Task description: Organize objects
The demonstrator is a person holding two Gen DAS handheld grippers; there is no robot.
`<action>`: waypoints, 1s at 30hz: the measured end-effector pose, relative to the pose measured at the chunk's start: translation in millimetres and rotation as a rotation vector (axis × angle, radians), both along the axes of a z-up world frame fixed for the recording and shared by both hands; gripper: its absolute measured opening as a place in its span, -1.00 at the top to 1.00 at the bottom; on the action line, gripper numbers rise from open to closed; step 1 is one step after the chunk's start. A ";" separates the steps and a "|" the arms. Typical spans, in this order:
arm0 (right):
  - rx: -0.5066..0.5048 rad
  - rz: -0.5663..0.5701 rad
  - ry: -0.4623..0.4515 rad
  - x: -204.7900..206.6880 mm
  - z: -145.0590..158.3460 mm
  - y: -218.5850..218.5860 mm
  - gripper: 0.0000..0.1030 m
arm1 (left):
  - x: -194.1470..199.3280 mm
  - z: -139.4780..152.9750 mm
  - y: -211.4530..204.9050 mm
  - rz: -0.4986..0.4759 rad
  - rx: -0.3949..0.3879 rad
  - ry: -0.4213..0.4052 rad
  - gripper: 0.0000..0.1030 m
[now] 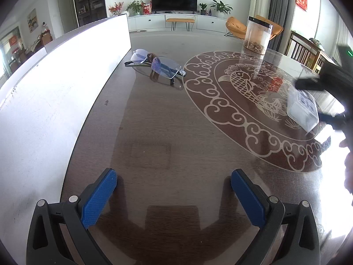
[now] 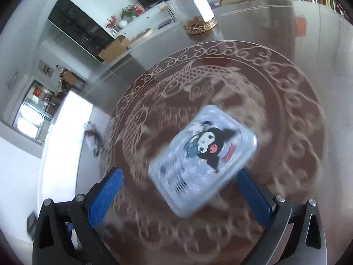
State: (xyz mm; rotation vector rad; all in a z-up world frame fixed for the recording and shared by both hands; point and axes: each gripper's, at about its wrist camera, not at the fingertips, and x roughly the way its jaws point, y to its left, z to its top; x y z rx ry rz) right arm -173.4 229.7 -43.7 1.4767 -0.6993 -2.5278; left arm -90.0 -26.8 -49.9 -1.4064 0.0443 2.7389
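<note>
**Both grippers spread wide over the patterned counter**

The left gripper is hovering low with its blue fingers spread wide and nothing between them; a bare stretch of dark counter is lying open ahead of it. Along the left edge a white board is standing as a wall, closing off that side. The folded eyeglasses are sitting well ahead, just beside the board's far end. The right gripper is also standing open, its fingers apart, with the translucent cartoon-printed box lying between and just past them on the carved fish medallion; blur is hiding whether the right-hand finger is touching it. A clear jar with brown bits at its bottom is standing beyond the medallion, near the counter's far edge. Behind it a living room is showing: a television, potted plants, an orange chair.
</note>
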 end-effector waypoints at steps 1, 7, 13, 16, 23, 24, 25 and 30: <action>0.036 -0.001 0.010 -10.6 -0.2 -5.6 -1.00 | 0.0 0.0 0.0 0.000 0.000 0.000 -1.00; 0.363 0.082 0.062 -33.0 -11.4 -46.4 -0.82 | 0.0 0.0 0.0 0.000 0.000 0.000 -1.00; 0.479 0.108 0.146 -5.4 -11.3 -22.1 -0.21 | 0.2 -0.3 0.2 0.000 0.000 0.000 -1.00; 0.482 0.142 0.166 11.1 -11.7 -4.0 -0.23 | 0.2 -0.1 0.4 0.000 -0.001 0.000 -1.00; 0.454 0.164 0.151 32.0 -14.6 10.6 -0.87 | -1.5 -0.1 2.5 0.013 -0.003 -0.006 -1.00; 0.461 0.169 0.145 33.5 -13.9 8.7 -0.89 | -3.9 0.0 3.3 0.024 -0.003 -0.010 -1.00; 0.470 0.175 0.142 33.4 -14.4 6.9 -0.94 | -7.4 -0.3 4.4 0.030 -0.002 -0.012 -1.00; 0.480 0.194 0.134 30.9 -18.3 0.9 -1.00 | -61.2 -0.1 17.6 0.065 -0.001 -0.059 -1.00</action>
